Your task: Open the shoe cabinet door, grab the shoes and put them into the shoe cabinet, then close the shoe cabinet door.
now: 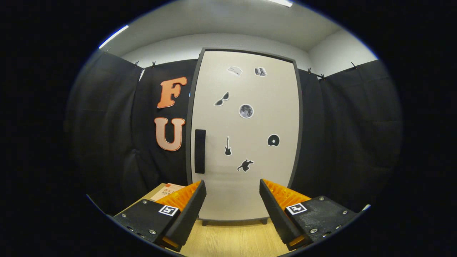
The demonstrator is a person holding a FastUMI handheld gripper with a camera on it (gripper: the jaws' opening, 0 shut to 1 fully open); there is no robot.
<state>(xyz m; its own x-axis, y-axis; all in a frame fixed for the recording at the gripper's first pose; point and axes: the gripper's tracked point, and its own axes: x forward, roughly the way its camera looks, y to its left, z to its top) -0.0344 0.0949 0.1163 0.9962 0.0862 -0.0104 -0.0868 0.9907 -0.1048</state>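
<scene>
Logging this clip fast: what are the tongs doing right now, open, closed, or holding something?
Tongs: open, holding nothing, fingers spread apart and aimed at the closed cabinet door.

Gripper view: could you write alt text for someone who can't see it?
A tall pale shoe cabinet door, shut, with a dark handle and small stickers, stands ahead of an open gripper holding nothing, above a wooden floor.

Gripper (232, 194) camera rides low, faces straight at the closed cabinet door (246, 142), fairly near; spread fingers frame it, floor (232, 239) below.
</scene>
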